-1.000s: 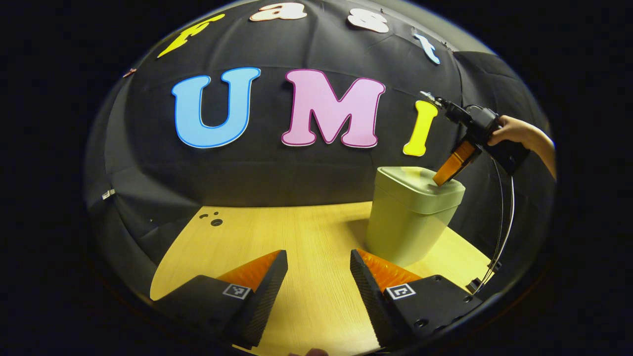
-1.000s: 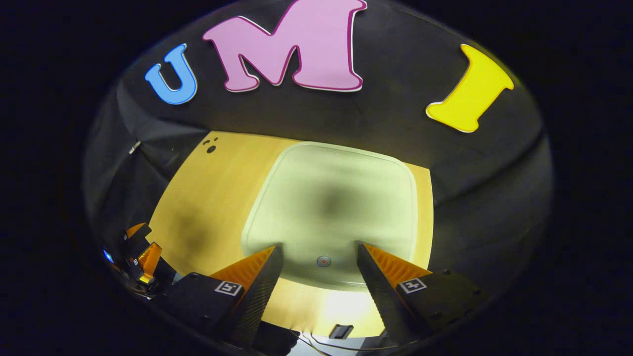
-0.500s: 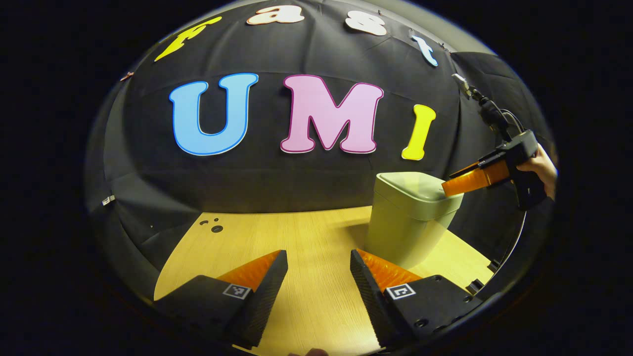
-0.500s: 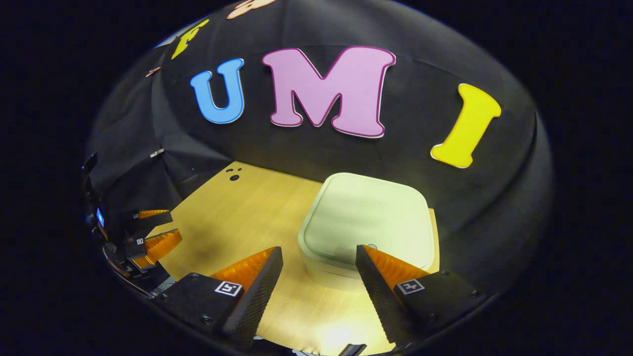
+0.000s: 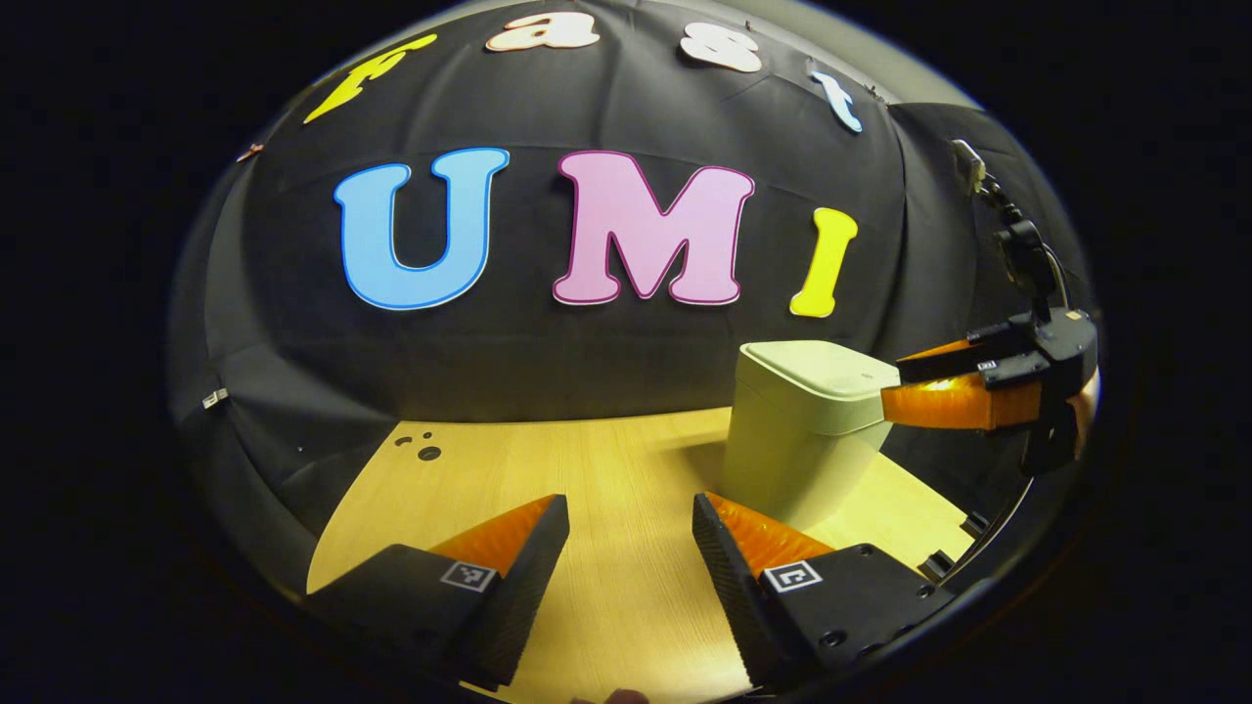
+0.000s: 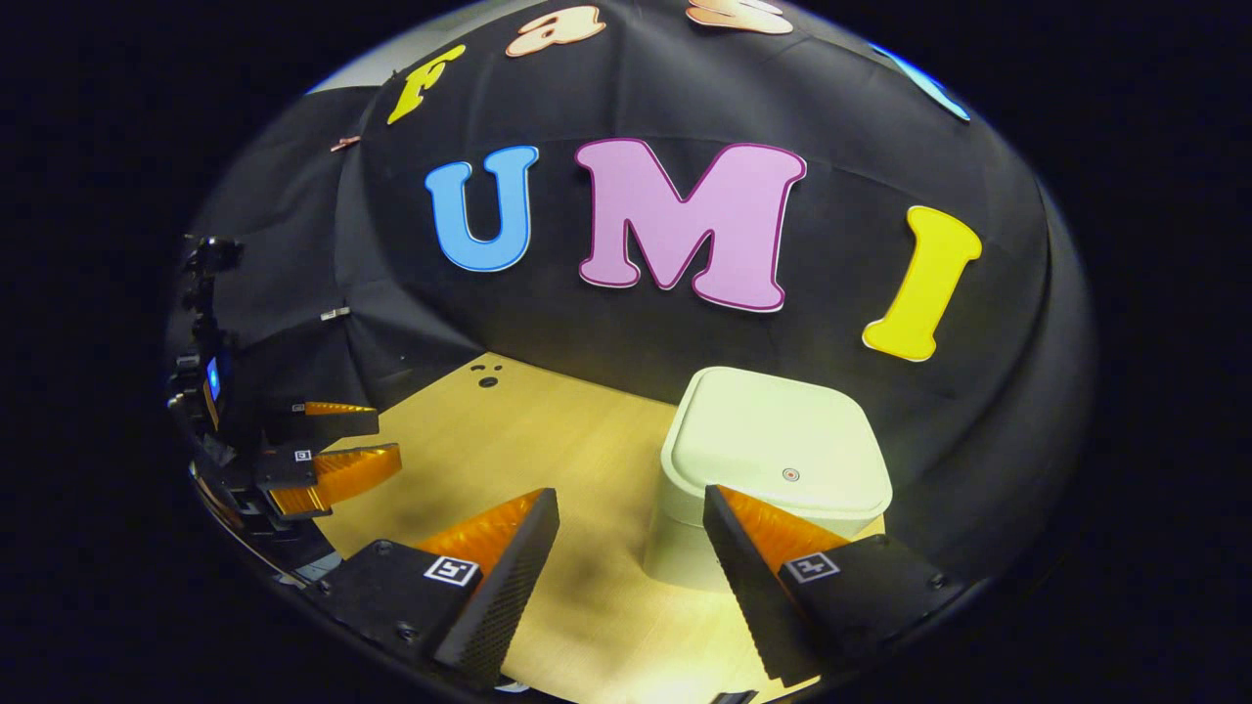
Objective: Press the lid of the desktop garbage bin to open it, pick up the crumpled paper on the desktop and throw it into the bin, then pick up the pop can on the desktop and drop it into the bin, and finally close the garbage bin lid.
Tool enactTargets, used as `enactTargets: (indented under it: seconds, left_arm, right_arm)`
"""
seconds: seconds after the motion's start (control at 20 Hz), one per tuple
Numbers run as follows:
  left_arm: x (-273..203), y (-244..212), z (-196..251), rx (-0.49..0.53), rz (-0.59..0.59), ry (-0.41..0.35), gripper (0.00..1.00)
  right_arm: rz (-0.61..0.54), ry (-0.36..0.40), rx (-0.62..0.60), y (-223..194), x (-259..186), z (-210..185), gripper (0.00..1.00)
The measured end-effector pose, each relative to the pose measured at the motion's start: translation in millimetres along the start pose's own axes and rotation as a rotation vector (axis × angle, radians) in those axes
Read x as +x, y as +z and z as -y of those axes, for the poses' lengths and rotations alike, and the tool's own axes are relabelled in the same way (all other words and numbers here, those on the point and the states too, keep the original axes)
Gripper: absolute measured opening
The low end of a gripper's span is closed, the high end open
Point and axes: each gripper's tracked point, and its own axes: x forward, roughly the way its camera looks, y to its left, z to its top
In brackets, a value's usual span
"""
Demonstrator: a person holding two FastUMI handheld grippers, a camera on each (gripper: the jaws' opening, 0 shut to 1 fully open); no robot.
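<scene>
Wooden tabletop, pale grain, lit from front. Three small dark holes near its far left corner. Black cloth wall behind; small white tag on left fold.

Both tongs spread, empty

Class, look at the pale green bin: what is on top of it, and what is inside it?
On top of the bin sits its closed lid, bearing a small round mark. Nothing rests on the lid. The closed lid covers the inside, so its contents cannot be seen.
</scene>
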Motion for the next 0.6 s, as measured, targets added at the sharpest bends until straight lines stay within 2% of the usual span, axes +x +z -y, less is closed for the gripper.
enactTargets:
  seconds: [0.3,0.6]
  left_arm:
    - [-7.4,0.0,-4.9,-0.011,0.013,0.001,0.84]
    - [-6.2,6.9,-1.8,-0.012,0.036,-0.059,0.84]
  right_arm:
    - [0.018,-0.010,0.024,-12.4,-4.5,-16.2,0.97]
    - [0.002,-0.051,0.064,-20.0,-6.9,-28.0,0.97]
